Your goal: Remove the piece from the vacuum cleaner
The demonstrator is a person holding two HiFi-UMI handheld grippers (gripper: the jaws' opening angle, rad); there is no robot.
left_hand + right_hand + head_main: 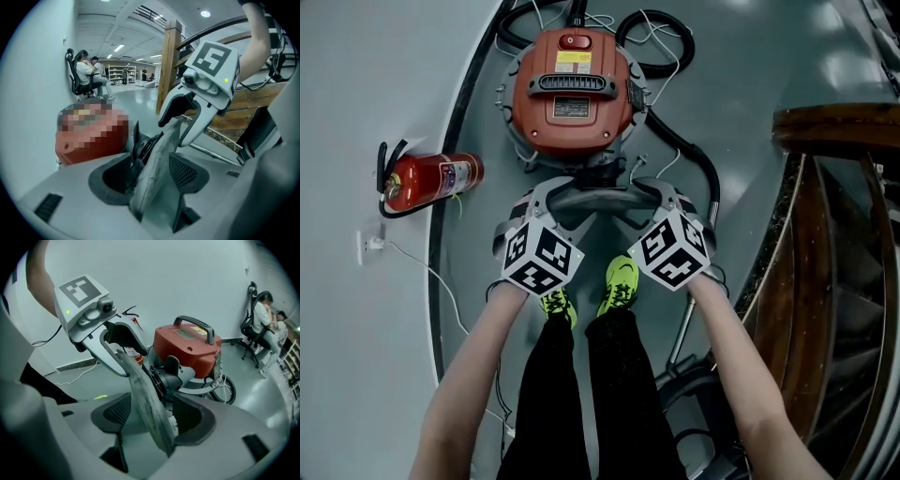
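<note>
The red vacuum cleaner [574, 89] stands on the grey floor ahead of my feet, and its body shows in the right gripper view [187, 348]. A flat, dusty grey piece [600, 199] hangs in front of it, spanning between both grippers. My left gripper [546, 197] has its jaws spread wide around one end of the piece [157, 168], with a gap to each pad. My right gripper [661, 192] likewise straddles the other end [145, 399], jaws wide, pads clear of its faces. Each gripper sees the other across the piece: the right gripper [176, 129], the left gripper [124, 350].
A red fire extinguisher [427, 180] lies by the wall at left, near a wall socket [367, 246] with a cable. The black hose [694, 159] loops right of the vacuum. A wooden stair rail [834, 187] stands at right. People sit on office chairs [89, 75] far off.
</note>
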